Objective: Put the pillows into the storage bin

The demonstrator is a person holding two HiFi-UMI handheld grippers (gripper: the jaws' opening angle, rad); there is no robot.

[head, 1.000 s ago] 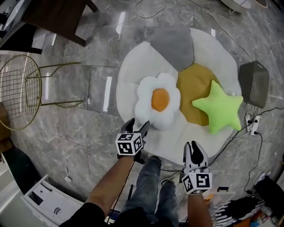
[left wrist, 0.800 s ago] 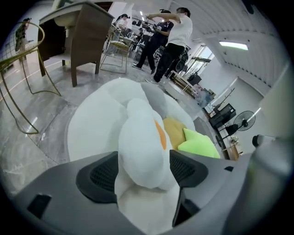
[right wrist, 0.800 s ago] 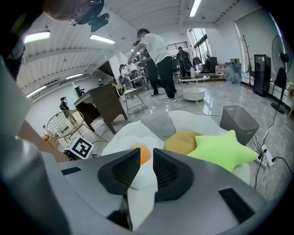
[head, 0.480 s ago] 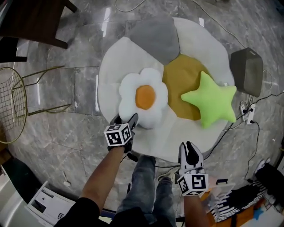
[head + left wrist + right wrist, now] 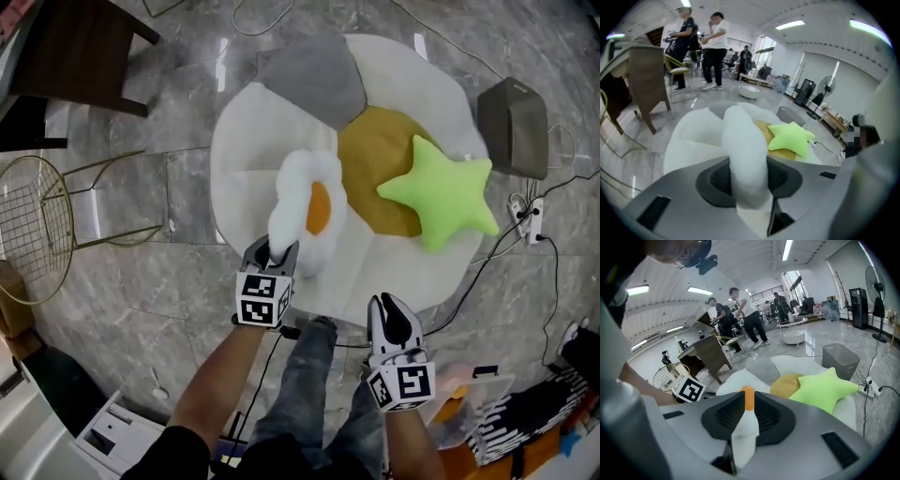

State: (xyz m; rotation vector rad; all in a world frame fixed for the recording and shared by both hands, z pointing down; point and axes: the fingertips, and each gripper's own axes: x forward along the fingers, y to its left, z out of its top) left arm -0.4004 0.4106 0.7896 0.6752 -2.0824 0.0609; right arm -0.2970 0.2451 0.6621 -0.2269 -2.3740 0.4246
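The left claw (image 5: 272,250) is closing on a white petal of the flower pillow (image 5: 309,202), with the pads pressed into the stuffing on both sides. The pillow stands up on edge from that grip, and its orange centre faces the claw's right. Beyond and beneath it lies the round rug (image 5: 244,159). To the claw's right, well apart from the flower pillow, the green star pillow (image 5: 442,195) lies flat on the rug's mustard patch. Further right, just off the rug's edge, stands the grey storage bin (image 5: 512,127). No view looks into it, so its contents cannot be told. Far to the claw's left a gold wire basket (image 5: 37,225) on thin legs shows nothing inside its mesh. The right claw (image 5: 389,306) hangs over the rug's near edge, behind and to the right of the left one. Its jaws are nearly together and closing, gripping nothing. Only a sliver of the distant flower pillow shows through their gap.
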